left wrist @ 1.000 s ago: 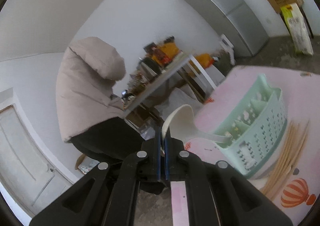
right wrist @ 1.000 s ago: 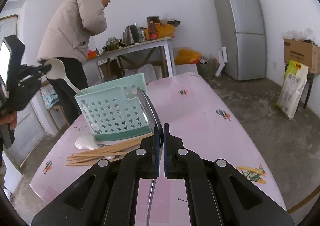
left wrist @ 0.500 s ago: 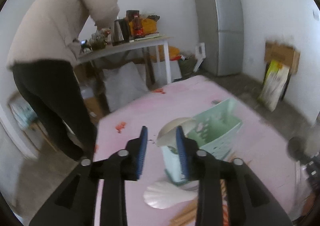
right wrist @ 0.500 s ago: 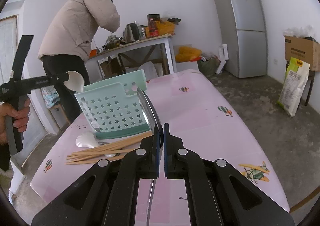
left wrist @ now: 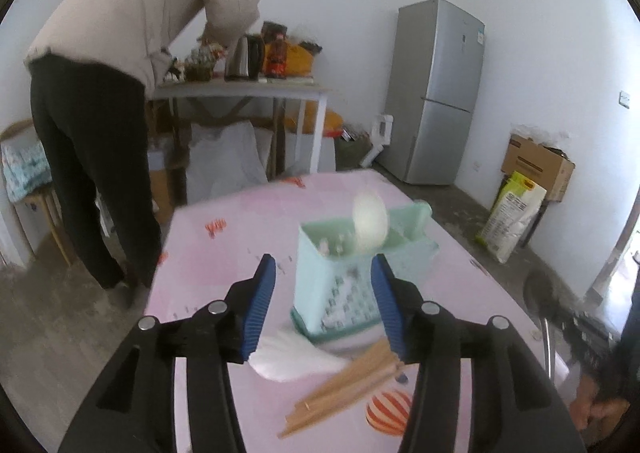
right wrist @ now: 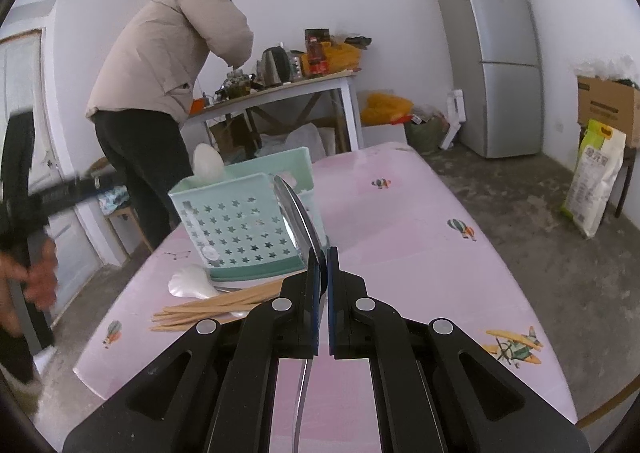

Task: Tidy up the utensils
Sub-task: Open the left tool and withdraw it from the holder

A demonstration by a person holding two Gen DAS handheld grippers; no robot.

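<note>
A mint green star-holed basket (left wrist: pixel 352 285) stands on the pink table (right wrist: pixel 400 237). In it a white spoon (left wrist: pixel 370 223) stands with its bowl up. My left gripper (left wrist: pixel 322 261) hangs just in front of the basket; its jaws are opening, with nothing pressed between the blue pads. A second white spoon (left wrist: pixel 288 359) and a bundle of wooden chopsticks (left wrist: pixel 344 385) lie on the table below it. My right gripper (right wrist: pixel 323 255) is shut on a metal spoon (right wrist: pixel 296 213), whose bowl points up toward the basket (right wrist: pixel 240 229).
A person in a beige jacket (right wrist: pixel 168 53) bends over a cluttered side table (right wrist: pixel 280 93) behind the pink table. A grey fridge (right wrist: pixel 492 53), a cardboard box (right wrist: pixel 608 105) and a sack (right wrist: pixel 596 181) stand on the right.
My left gripper let go of the white spoon, which now stands in the basket. It rolled upright, drew back and its jaws spread. The right gripper kept still with the metal spoon.
</note>
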